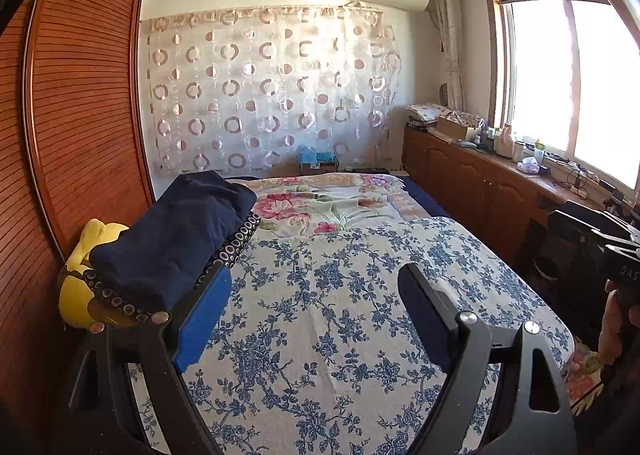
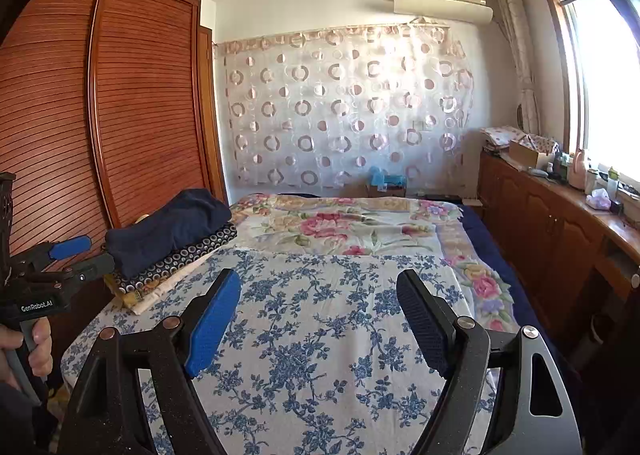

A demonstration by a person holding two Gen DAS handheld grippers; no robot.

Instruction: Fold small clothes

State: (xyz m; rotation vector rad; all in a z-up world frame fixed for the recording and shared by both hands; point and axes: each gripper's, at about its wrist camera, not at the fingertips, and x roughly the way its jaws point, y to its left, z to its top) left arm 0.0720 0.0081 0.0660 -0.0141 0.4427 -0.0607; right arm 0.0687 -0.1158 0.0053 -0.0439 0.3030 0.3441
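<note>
A stack of folded clothes lies at the bed's left edge, with a navy piece [image 1: 176,239] [image 2: 168,227] on top. Under it are a black cloth with white rings [image 2: 180,259] and pale pieces [image 2: 136,295]. A blue-flowered cloth [image 1: 340,295] [image 2: 320,315] is spread flat over the near part of the bed. My left gripper [image 1: 316,275] [image 2: 86,257] hovers just right of the stack, open, with nothing between its fingers. My right gripper [image 2: 318,279] is open over the flowered cloth and holds nothing. A hand [image 2: 36,347] grips the left tool's handle.
A slatted wooden wardrobe [image 2: 140,115] stands close along the bed's left side. Something yellow [image 1: 80,295] sits between the stack and the wardrobe. A pink-flowered bedspread [image 2: 340,223] covers the far half. At the right, a low wooden cabinet [image 2: 540,223] under the window carries bottles and boxes.
</note>
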